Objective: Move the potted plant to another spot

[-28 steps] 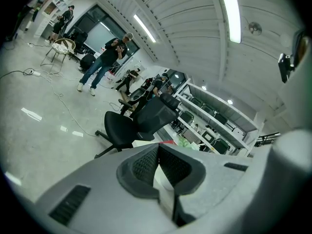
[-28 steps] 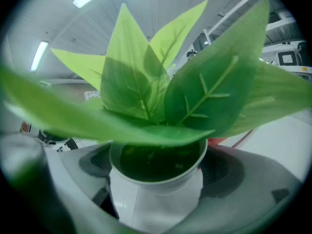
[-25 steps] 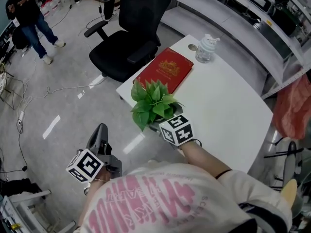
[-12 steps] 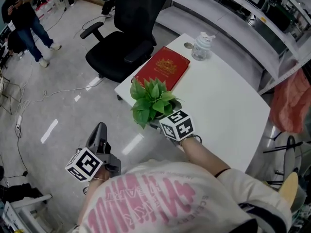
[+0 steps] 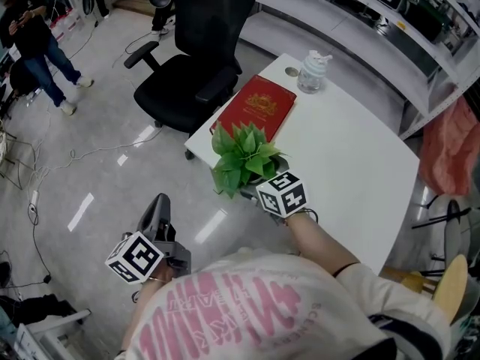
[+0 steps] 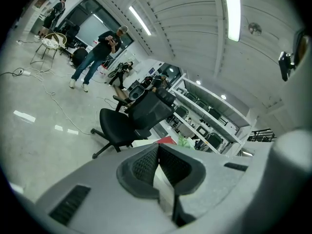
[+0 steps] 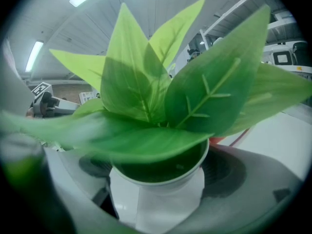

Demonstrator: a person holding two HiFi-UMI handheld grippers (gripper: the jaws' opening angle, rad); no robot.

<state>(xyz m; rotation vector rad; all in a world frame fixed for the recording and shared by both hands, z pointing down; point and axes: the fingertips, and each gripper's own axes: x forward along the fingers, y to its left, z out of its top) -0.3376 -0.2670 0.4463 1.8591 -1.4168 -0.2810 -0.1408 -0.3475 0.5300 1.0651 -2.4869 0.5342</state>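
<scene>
- We count one potted plant (image 5: pixel 241 154), one red book (image 5: pixel 259 105), one water bottle (image 5: pixel 311 72), one black office chair (image 5: pixel 191 66) and two grippers
- The right gripper (image 5: pixel 262 187) is clamped on the plant's white pot (image 7: pixel 156 201): a jaw presses each side, with the leaves (image 7: pixel 146 96) spreading above
- The plant is at the near left edge of the white table (image 5: pixel 352 156), just near of the book, leaves overlapping the book's near end; we cannot tell whether the pot touches the tabletop
- The bottle stands far on the table, beyond the book
- The left gripper (image 5: pixel 158 210) hangs over the floor (image 5: pixel 90 171), left of the table and well apart from the plant, jaws together at the tips with nothing between them
</scene>
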